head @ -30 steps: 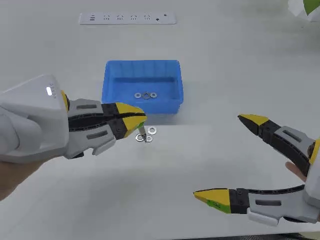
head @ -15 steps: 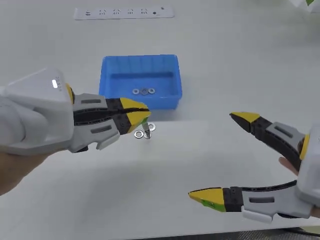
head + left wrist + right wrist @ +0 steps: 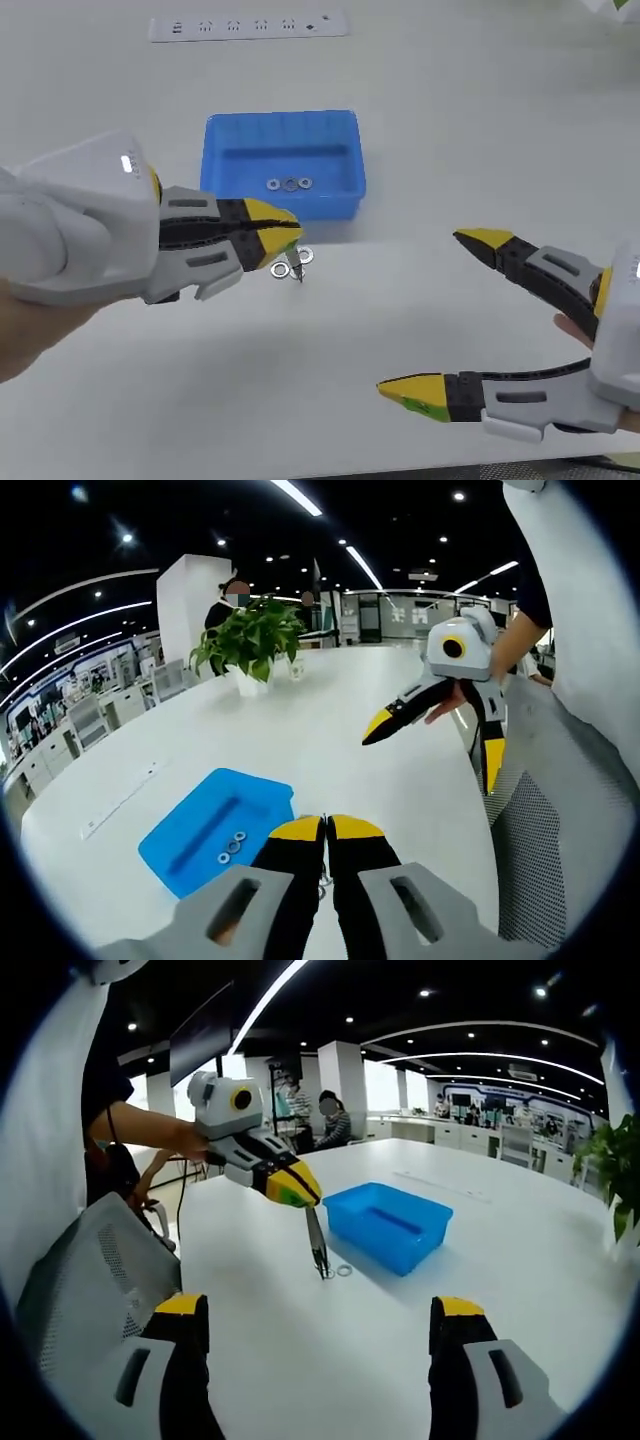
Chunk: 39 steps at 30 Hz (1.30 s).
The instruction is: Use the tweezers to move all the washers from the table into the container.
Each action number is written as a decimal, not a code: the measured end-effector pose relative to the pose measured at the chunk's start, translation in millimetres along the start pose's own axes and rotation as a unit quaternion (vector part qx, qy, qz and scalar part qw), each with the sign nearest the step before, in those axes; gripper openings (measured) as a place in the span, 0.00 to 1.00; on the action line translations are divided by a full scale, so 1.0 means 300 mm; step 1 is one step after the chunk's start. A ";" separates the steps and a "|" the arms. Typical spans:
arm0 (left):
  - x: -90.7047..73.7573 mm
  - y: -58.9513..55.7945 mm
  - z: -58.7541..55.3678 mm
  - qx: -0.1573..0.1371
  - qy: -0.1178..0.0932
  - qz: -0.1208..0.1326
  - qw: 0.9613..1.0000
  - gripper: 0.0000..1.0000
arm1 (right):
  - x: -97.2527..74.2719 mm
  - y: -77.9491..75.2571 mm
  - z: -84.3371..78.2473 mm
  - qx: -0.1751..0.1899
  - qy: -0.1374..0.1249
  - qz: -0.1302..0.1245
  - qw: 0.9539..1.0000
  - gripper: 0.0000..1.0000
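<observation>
Two washers (image 3: pixel 281 269) are lying flat on the table (image 3: pixel 420 130), close together, just in front of the blue container's (image 3: pixel 285 209) near wall. Three more washers (image 3: pixel 290 184) are already sitting in a row on the container's floor. The tweezers (image 3: pixel 316 1236) are pointing steeply down, their long axis running from the tips of the left gripper (image 3: pixel 290 236) to the table. In the right gripper view their point is touching down right at the nearer of the two loose washers, with the other one lying just beside it. Whether the point is actually pinching a washer is too small to tell.

The left gripper is clamping its jaws tight on the upper end of the tweezers, with no gap showing between the yellow tips in its own view. It is hovering directly over the washers, so it is by far the nearer hand. The container is lying just beyond the washers, straight ahead along the left gripper's line. By my judgement the carry is only calling for a short lift over the near wall and a small push forward.

The right gripper (image 3: pixel 432 313) is waiting well off to the side with its jaws spread wide and nothing between them.
</observation>
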<state>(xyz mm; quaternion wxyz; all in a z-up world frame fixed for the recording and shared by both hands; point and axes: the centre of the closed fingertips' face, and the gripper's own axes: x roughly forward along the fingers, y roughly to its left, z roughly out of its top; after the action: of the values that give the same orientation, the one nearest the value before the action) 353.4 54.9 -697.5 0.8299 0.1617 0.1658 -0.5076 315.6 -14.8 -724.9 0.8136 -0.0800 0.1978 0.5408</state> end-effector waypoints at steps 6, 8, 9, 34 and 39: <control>0.005 0.002 -0.001 0.005 0.014 -0.005 1.000 0.05 | 0.093 0.009 0.009 0.005 0.019 0.040 0.999 0.73; 0.004 0.005 -0.003 0.001 0.016 -0.005 1.000 0.05 | 0.134 0.009 0.016 0.006 0.028 0.057 0.998 0.64; 0.003 0.008 -0.005 -0.003 0.017 -0.005 1.000 0.05 | 0.151 0.006 0.025 0.005 0.028 0.061 0.998 0.61; -0.005 0.014 -0.020 -0.011 0.023 0.003 1.000 0.05 | 0.372 0.036 0.024 -0.110 0.095 0.165 0.975 0.21; -0.002 0.010 -0.019 -0.003 0.024 0.003 1.000 0.05 | 0.379 0.025 0.018 -0.123 0.101 0.171 0.972 0.17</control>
<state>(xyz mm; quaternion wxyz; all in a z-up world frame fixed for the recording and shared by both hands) 355.1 59.1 -701.8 0.8277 0.1721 0.1867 -0.5004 348.4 86.6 -765.8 0.6692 -0.1986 0.2213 0.6810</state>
